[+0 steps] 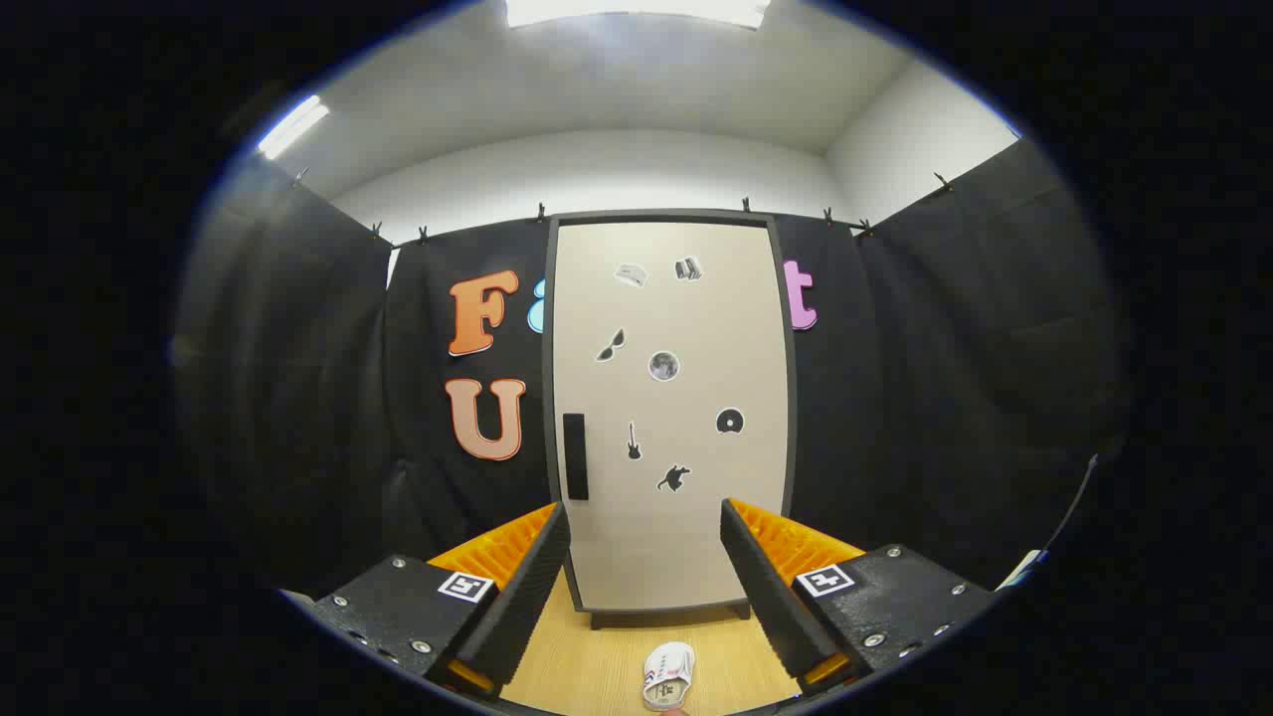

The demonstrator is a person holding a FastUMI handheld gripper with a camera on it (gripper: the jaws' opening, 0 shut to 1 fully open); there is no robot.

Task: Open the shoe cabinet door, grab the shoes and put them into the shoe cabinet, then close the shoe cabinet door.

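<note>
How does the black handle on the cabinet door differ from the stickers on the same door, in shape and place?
The handle is one tall plain bar near the edge of the shoe cabinet door; the stickers are several small pictures of varied shapes, scattered across it. Both sit on the closed door, beyond the open tool, whose fingers hold nothing.

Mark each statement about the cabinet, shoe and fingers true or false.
1. The shoe cabinet door is open. False: it is closed.
2. A white shoe lies on the wooden floor between the fingers. True.
3. The gripper is shut on the shoe. False: its fingers are spread apart, holding nothing.
4. A dark handle sits near one edge of the door. True.
5. The door carries small stickers. True.
</note>
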